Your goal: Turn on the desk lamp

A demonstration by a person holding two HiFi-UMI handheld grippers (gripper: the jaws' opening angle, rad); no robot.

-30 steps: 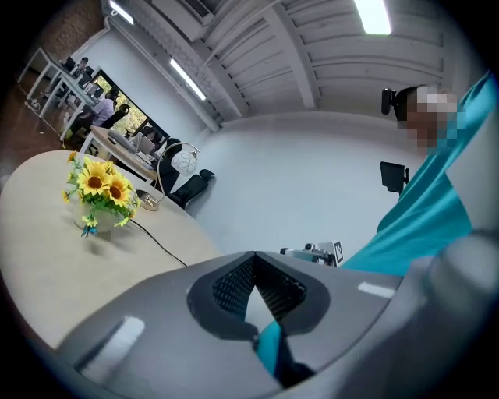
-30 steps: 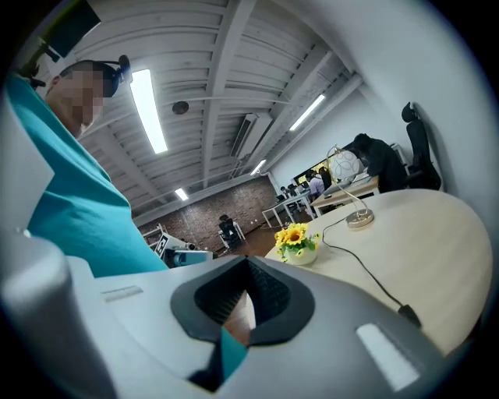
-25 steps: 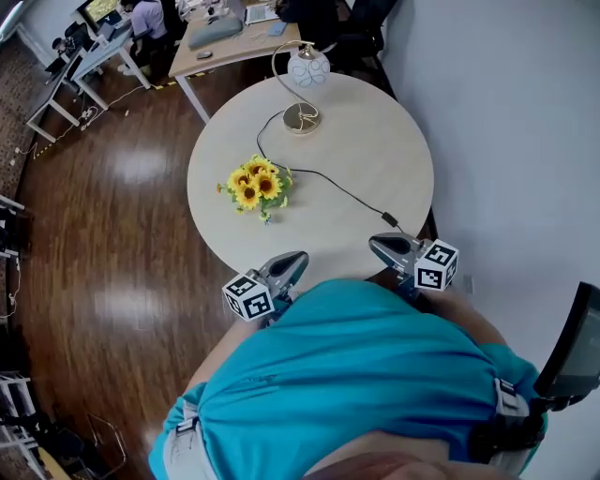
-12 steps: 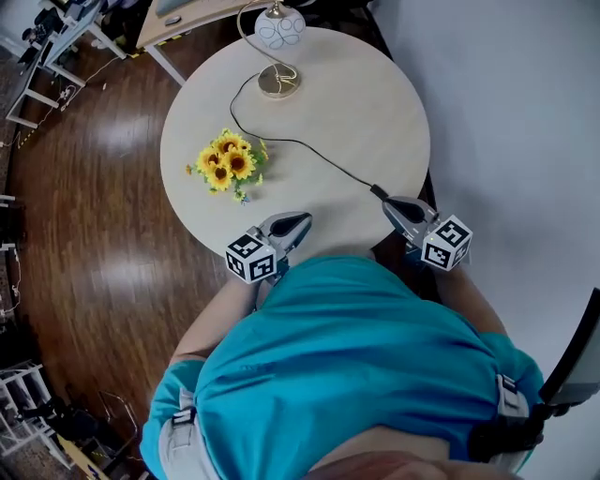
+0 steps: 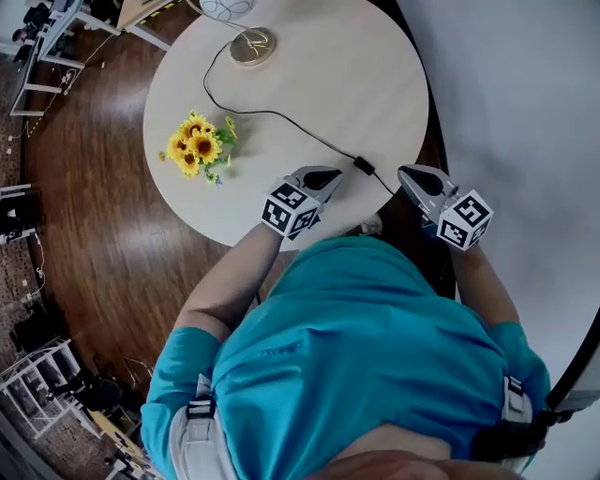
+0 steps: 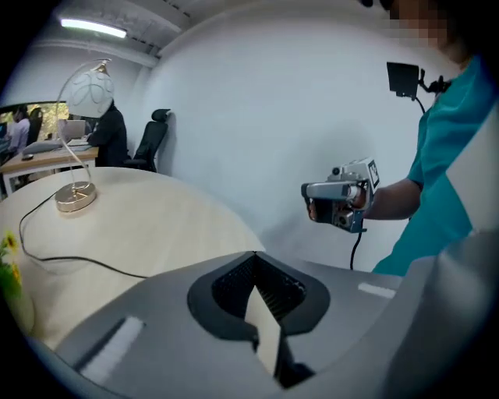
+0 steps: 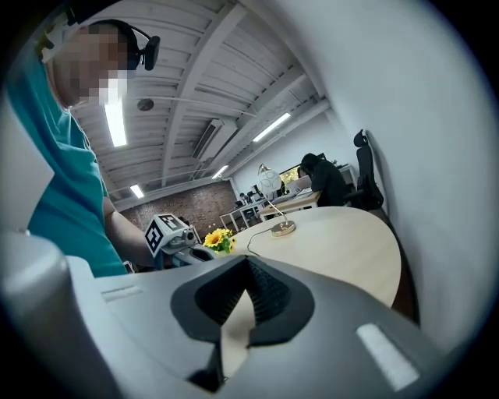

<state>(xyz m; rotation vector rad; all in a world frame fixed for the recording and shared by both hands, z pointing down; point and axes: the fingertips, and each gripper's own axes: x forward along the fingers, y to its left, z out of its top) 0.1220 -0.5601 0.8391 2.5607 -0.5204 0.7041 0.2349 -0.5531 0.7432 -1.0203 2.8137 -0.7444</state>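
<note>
The desk lamp stands at the far side of the round table (image 5: pixel 375 75), with a brass base (image 5: pixel 251 47) and a white globe shade (image 5: pixel 228 7) on a curved stem. Its black cord (image 5: pixel 281 117) runs across the tabletop to an inline switch (image 5: pixel 363 167) near the front edge. My left gripper (image 5: pixel 323 178) hovers just left of that switch with its jaws closed on nothing. My right gripper (image 5: pixel 412 176) is shut too, held off the table's right rim. The left gripper view shows the lamp base (image 6: pixel 76 197) and the right gripper (image 6: pixel 339 203).
A bunch of sunflowers (image 5: pixel 194 147) lies on the table's left part. A white wall (image 5: pixel 525 94) runs close along the right. Dark wood floor (image 5: pixel 84 187) surrounds the table. Desks, chairs and seated people (image 7: pixel 320 179) are beyond the lamp.
The head view has shifted, so the table sits higher in frame. Both grippers have come forward to the table's near edge; the left one has moved right, close to the cord's switch.
</note>
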